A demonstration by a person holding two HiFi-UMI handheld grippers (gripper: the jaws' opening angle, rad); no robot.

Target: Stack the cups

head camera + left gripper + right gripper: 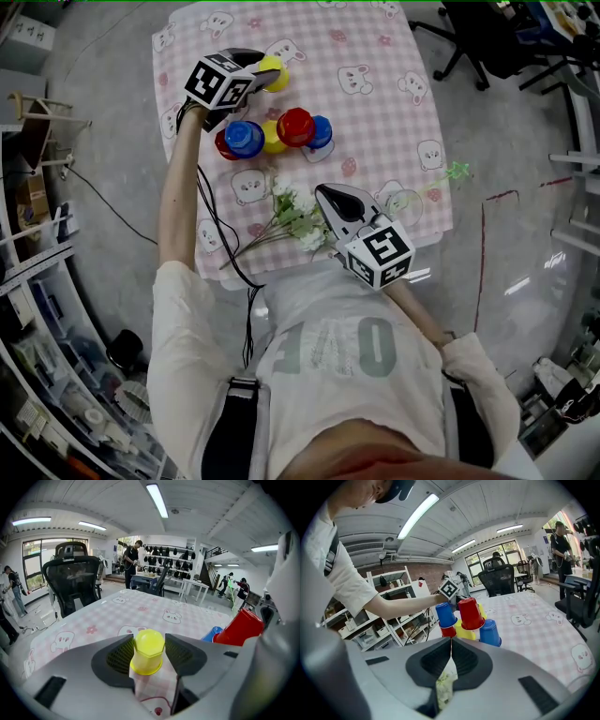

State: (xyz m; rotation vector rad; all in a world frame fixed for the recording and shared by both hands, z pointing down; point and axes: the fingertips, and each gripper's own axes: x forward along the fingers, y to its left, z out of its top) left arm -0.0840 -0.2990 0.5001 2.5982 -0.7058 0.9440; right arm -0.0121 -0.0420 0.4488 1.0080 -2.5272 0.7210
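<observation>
An upturned yellow cup (148, 651) stands on the pink checked tablecloth (375, 56) with my left gripper (149, 645) shut on it, a pad against each side. In the head view this cup (275, 73) is at the far left, apart from the cluster. The cluster holds a blue cup (244, 139) on a red one, a yellow cup (272, 137), a red cup (295, 126) on top and a blue cup (322, 131). My right gripper (322, 190) is shut and empty near the table's front, pointing at that cluster (470, 613).
White artificial flowers (295, 214) with a green stem (442, 176) lie on the cloth under the right gripper. Office chairs (478, 37) stand beyond the table's far right corner and shelves (37, 309) line the left. A black chair (75, 581) stands beyond the table's far edge.
</observation>
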